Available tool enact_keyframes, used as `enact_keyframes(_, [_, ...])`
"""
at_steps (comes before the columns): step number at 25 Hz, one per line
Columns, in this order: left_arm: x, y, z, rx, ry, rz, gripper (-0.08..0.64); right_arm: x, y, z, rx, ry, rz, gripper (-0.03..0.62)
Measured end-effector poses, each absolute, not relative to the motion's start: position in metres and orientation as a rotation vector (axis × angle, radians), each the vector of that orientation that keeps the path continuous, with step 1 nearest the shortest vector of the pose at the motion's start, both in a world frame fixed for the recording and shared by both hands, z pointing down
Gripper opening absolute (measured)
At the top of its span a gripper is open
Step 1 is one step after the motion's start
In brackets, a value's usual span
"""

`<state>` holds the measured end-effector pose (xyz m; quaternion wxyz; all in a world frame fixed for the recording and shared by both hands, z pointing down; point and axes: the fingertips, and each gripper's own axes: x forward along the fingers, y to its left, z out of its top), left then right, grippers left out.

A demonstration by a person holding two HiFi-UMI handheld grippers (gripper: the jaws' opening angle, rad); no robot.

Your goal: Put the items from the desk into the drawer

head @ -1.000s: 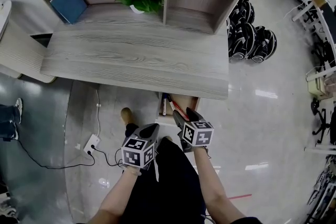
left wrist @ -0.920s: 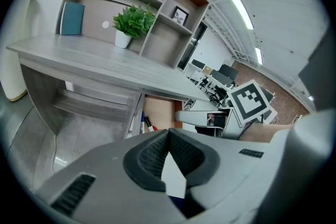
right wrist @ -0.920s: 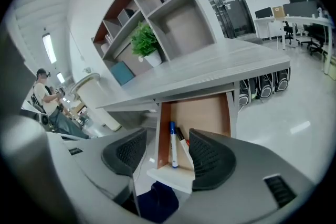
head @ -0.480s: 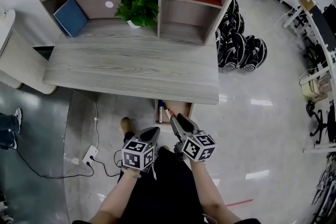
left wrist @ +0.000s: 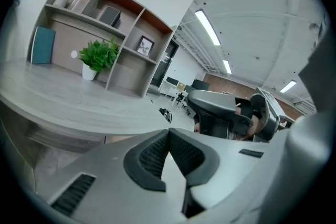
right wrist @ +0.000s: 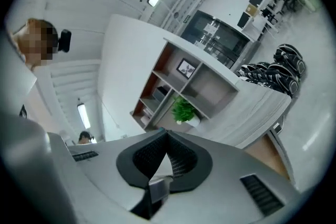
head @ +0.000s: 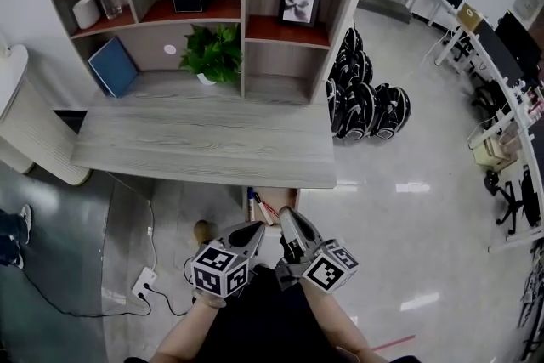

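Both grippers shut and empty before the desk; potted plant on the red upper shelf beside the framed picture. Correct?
No. The head view shows the potted plant standing on the desk, under the red upper shelf that holds the framed picture. Left gripper and right gripper are shut and empty, as stated.

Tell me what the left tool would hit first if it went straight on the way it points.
Probably the front edge of the desk: the left tool, shut and empty, aims at it, though depth is hard to judge.
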<state>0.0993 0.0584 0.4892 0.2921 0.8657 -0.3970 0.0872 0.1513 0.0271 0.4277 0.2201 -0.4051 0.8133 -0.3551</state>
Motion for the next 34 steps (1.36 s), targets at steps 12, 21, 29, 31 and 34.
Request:
enact_keyframes(12, [0.090,0.055,0.460,2.364,-1.121,0.155,0.025,0.149,0.028,0.404,-1.319,2.356,-0.799,0.009])
enact_keyframes(21, [0.080,0.055,0.465,2.343,-1.142,0.150,0.025,0.134,0.028,0.405,-1.326,2.442,-0.742,0.009])
enact_keyframes(29, [0.068,0.052,0.468,2.317,-1.177,0.154,0.025,0.122,0.024,0.409,-1.290,2.455,-0.780,0.009])
enact_keyframes(31, [0.069,0.052,0.469,2.315,-1.173,0.162,0.026,0.122,0.024,0.409,-1.289,2.455,-0.784,0.009])
enact_keyframes(34, [0.071,0.052,0.470,2.315,-1.168,0.165,0.025,0.121,0.023,0.408,-1.280,2.458,-0.777,0.009])
